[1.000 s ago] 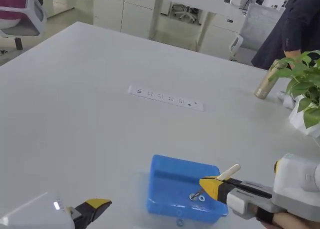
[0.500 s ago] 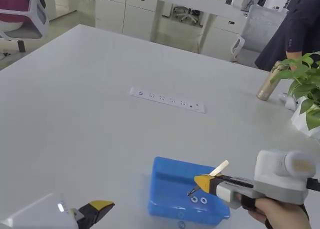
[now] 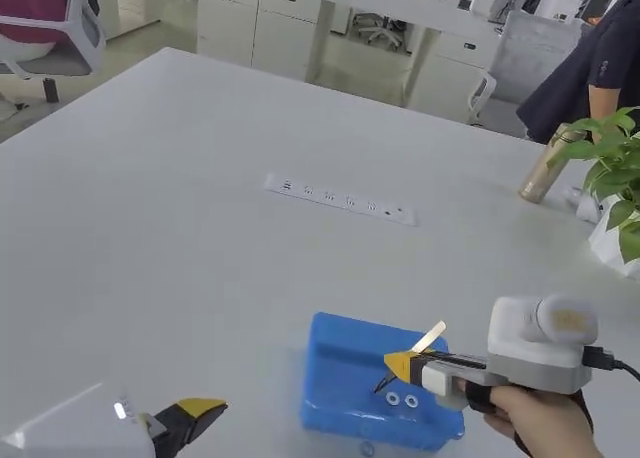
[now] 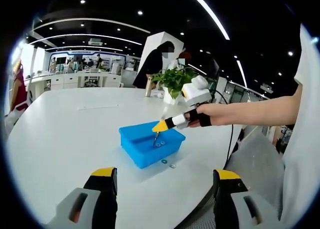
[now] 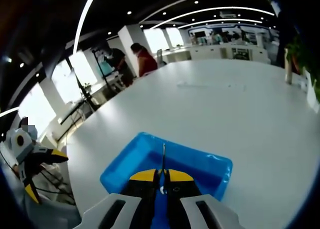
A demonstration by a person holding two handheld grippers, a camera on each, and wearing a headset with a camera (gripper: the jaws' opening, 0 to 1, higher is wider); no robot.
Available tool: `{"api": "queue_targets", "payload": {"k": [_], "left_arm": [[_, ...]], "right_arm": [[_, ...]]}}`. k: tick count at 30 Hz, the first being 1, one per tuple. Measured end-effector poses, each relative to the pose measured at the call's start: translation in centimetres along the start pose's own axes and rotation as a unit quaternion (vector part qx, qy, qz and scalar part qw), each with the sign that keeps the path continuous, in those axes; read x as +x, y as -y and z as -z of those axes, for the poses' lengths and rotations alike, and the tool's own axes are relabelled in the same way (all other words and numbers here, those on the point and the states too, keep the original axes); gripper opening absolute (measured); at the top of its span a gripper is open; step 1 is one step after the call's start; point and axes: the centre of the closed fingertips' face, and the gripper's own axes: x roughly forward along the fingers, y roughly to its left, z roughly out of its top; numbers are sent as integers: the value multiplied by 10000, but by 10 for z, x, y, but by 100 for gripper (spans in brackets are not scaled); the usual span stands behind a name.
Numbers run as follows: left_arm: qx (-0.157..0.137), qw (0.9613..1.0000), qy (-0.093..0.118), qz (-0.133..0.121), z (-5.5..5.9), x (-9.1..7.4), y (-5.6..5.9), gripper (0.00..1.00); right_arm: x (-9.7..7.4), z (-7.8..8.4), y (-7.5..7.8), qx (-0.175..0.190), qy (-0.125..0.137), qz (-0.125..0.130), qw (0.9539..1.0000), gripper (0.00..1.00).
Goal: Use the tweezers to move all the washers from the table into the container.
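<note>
Head view: right gripper was clamped on the tweezers. The tip had lifted clear above the blue container; a second back it was down on the floor at a washer. Two washers lay loose inside, right half, so that drop was done. One stray washer sat on the table just off the near wall.
Left gripper view: left gripper had its jaws wide apart, holding nothing. Two stray washers showed by the container's near edge, still to fetch.
Right gripper view: jaws were pinched tight on the tweezers, tip over the container, looked empty.
</note>
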Motion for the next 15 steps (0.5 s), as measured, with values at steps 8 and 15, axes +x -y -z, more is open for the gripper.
{"api": "queue_targets", "payload": {"k": [8, 15], "left_arm": [[-14, 10000, -17, -49, 2, -1, -3, 80], [-21, 10000, -27, -19, 2, 0, -1, 80]], "right_arm": [[2, 3, 0, -12, -68, 57, 10000, 3], [2, 3, -1, -33, -71, 75, 9999, 3]]}}
